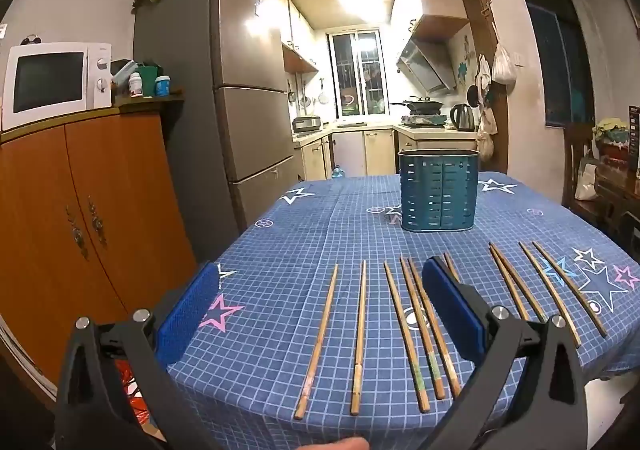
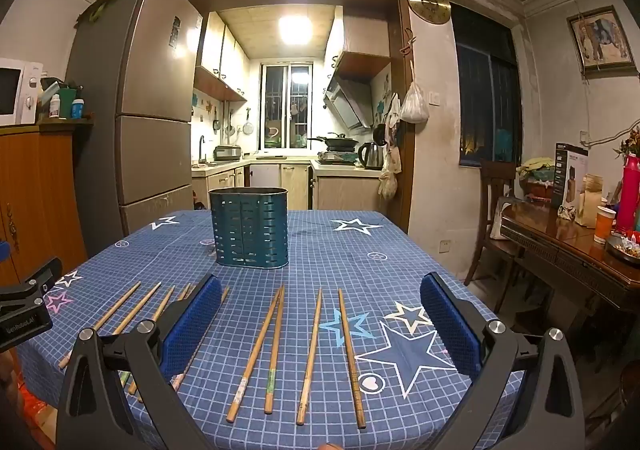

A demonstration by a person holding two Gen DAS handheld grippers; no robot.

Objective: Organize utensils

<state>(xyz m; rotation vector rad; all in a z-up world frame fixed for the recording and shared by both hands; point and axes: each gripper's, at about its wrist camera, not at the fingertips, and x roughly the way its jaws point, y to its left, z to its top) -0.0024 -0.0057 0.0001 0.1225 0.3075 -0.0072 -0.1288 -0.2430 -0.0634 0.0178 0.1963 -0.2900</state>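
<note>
- Ten or so chopsticks lie in a loose row along the near edge of the table, and not one is in the holder yet.
- Teal slotted holder stands upright further back on the blue checked cloth, well apart from the row; nothing pokes above its rim, so it looks empty from here.
- Left tongs hover over the left part of the row, blue pads spread wide, nothing between them but open air above the sticks.
- Right tongs hang over the right part of the row, also spread fully, four sticks lying on the cloth in the gap below, none pinched.
- Sticks lie roughly parallel, pointing away toward the holder, a few in close pairs and touching, others single with cloth showing between.
- By my reading, this is the very start: sorting has not begun, every stick is left to gather and drop into the holder.
- Next move likely calls for one of the tongs to dip down and close on a stick or a pair; thin round wood on soft cloth may roll or slip, so a square grip will matter.
- In the background, a fridge and kitchen sit beyond the table, no part in the job.
</note>
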